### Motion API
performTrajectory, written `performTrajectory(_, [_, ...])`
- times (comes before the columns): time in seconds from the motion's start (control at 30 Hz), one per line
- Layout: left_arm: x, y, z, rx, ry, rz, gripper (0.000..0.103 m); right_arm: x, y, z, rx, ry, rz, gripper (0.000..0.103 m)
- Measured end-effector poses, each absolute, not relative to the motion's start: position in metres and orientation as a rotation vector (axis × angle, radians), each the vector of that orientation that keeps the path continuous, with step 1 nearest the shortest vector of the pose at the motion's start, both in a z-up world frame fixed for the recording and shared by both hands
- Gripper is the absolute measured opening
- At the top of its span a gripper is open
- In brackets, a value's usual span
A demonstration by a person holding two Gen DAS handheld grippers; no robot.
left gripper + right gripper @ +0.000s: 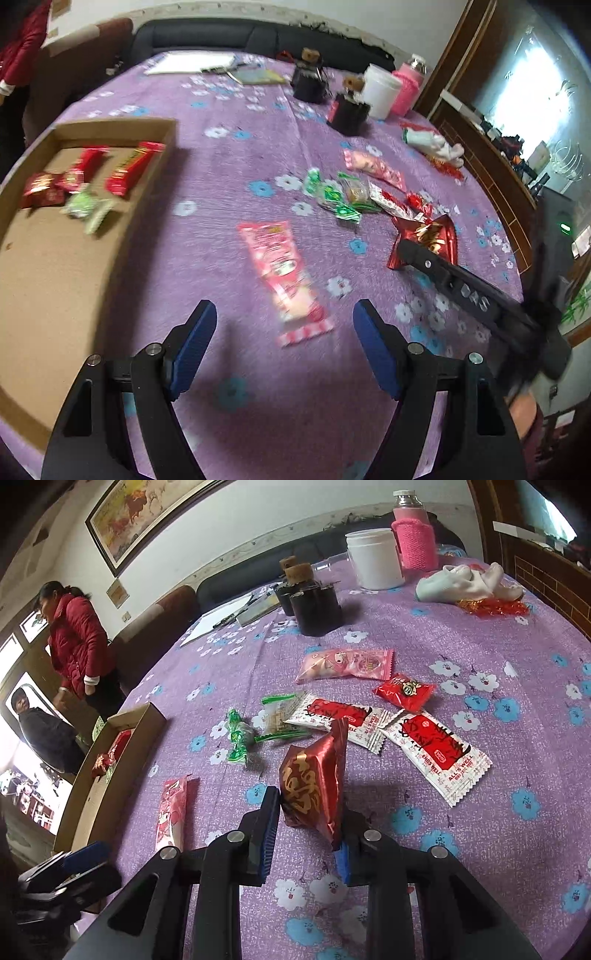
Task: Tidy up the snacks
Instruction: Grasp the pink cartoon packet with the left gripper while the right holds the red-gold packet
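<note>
**Red packet pinched at the bottom of the frame**

At lower centre the right gripper (306, 834) has its blue-padded fingers (269, 827) closed against a dark red foil packet (314, 779) with gold lettering, which stands tilted above the purple flowered tablecloth (461, 635). Just beyond it lie two white-and-red sachets (436, 749), a small red packet (404, 691), a pink packet (345, 663), green-wrapped sweets (238, 740) and a clear biscuit wrapper (280, 718). A long pink packet (171, 812) lies at lower left, near a cardboard box (110, 771) holding red wrappers. The left gripper (70, 867) shows in the bottom left corner. A white tub (375, 559) and pink-sleeved bottle (412, 535) stand at upper right.
</note>
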State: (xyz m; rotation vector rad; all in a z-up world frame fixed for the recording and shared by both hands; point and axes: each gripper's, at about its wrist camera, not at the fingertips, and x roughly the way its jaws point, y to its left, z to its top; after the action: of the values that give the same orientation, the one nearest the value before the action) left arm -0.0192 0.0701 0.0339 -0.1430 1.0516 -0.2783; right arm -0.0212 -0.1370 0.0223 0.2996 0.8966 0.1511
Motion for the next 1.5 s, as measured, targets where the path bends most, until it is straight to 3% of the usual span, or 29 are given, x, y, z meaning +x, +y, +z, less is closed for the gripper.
performTrajectory(0.17, [-0.007,0.043,0.021,0.02,1.023,-0.225,0.076,-0.026,-0.14,0.028,0.32,0.874,0.154,0.027])
performTrajectory(0.2, [-0.003,0.041,0.017,0.041,1.029,-0.213,0.071,-0.027,-0.14,0.029,0.321,0.869,0.153,0.027])
performTrajectory(0.27, [0.001,0.035,0.012,0.092,1.02,-0.181,0.055,-0.029,-0.142,0.031,0.333,0.861,0.158,0.027])
performTrajectory(0.3, [0.002,0.032,0.012,0.115,1.006,-0.178,0.035,-0.029,-0.142,0.032,0.339,0.858,0.162,0.027])
performTrajectory(0.33, [0.003,0.031,0.013,0.107,1.002,-0.208,0.024,-0.029,-0.143,0.033,0.345,0.854,0.165,0.027])
performTrajectory(0.37, [0.004,0.03,0.014,0.108,1.004,-0.204,0.022,-0.03,-0.144,0.035,0.349,0.846,0.165,0.027])
performTrajectory(0.87, [-0.047,0.081,0.069,-0.122,0.872,-0.272,0.021,-0.045,-0.133,0.055,0.244,0.709,0.104,0.026])
performTrajectory(1.23, [-0.088,0.209,0.11,-0.31,0.747,-0.22,0.021,-0.058,-0.093,0.058,0.066,0.689,0.066,0.026])
performTrajectory(1.5, [-0.082,0.283,0.115,-0.37,0.742,-0.12,0.021,-0.066,-0.033,0.103,0.079,0.686,0.248,0.025])
